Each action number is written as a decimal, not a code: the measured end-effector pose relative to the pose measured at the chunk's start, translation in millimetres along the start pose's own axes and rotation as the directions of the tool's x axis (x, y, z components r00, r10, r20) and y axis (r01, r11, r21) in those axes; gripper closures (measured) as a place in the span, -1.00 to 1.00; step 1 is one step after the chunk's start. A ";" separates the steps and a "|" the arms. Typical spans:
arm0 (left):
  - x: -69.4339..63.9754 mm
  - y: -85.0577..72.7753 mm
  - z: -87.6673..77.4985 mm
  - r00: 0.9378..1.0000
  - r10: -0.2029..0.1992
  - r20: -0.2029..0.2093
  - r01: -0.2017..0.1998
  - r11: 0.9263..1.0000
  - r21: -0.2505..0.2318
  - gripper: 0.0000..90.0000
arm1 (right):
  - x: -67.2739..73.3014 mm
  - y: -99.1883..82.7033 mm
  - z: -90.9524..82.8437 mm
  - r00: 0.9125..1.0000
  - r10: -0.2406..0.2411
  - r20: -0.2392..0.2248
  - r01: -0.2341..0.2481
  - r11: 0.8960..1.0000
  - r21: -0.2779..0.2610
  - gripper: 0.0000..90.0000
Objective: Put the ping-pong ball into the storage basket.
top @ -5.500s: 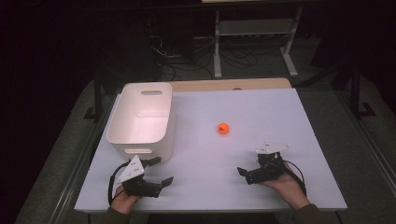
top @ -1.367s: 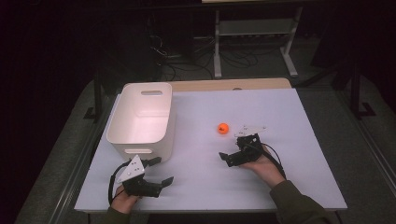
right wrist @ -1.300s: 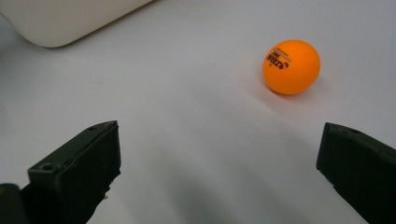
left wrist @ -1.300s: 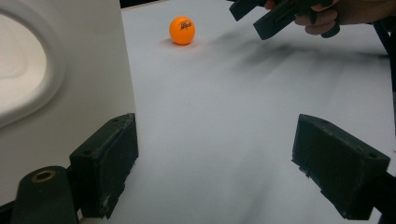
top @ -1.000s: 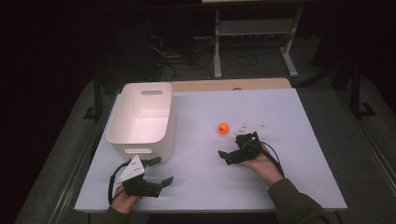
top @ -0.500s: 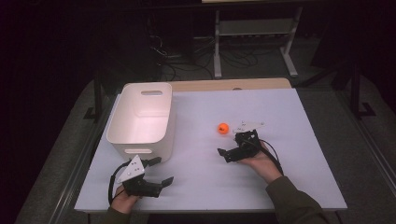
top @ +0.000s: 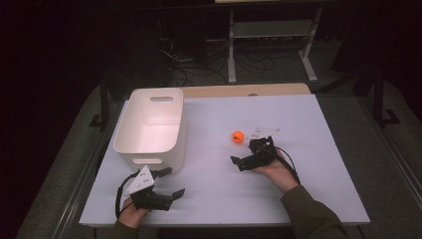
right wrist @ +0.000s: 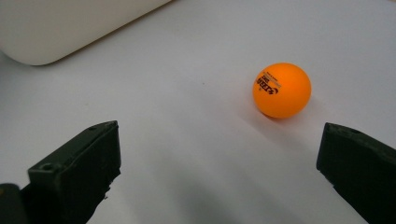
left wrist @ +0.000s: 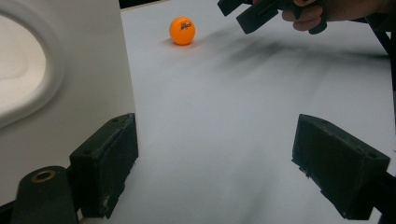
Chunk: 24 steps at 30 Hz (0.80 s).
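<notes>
- Your left claw point(top: 169, 183) rests open on the desk point(top: 318, 199) just beside the white bin point(top: 152, 127).
- Your right claw point(right wrist: 219, 168) is open, empty, near the orange ball point(right wrist: 281, 90).
- Nothing grasped yet; pickup and any binning remain.

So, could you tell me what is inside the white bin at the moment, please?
In the high view the white bin looks empty: its pale floor and far walls show bare. The near wall hides a strip of floor just behind it. The orange ball lies outside, on the table.
</notes>
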State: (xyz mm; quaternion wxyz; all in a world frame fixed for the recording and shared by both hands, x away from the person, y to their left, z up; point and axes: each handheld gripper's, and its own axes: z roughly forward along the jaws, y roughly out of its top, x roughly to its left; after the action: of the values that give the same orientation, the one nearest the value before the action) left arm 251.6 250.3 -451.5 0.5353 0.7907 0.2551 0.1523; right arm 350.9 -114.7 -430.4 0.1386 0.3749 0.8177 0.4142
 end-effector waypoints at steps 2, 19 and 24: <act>0.2 0.1 0.0 1.000 0.001 0.000 -0.001 1.000 0.002 -0.69 | -0.7 0.0 0.6 1.000 0.000 0.002 0.000 1.000 0.001 -1.00; 0.2 0.1 0.1 1.000 0.001 0.000 -0.001 1.000 0.003 -0.69 | -3.6 9.8 5.9 1.000 -0.003 0.007 0.003 1.000 -0.005 -1.00; 0.2 0.1 0.1 1.000 0.001 0.000 -0.001 1.000 0.002 -0.68 | -3.4 12.6 8.4 1.000 -0.002 0.007 0.002 1.000 -0.007 -1.00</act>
State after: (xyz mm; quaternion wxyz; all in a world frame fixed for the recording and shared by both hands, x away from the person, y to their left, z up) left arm 251.8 250.4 -451.5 0.5344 0.7914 0.2547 0.1525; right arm 364.0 -107.7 -426.1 0.1431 0.3748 0.8162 0.4159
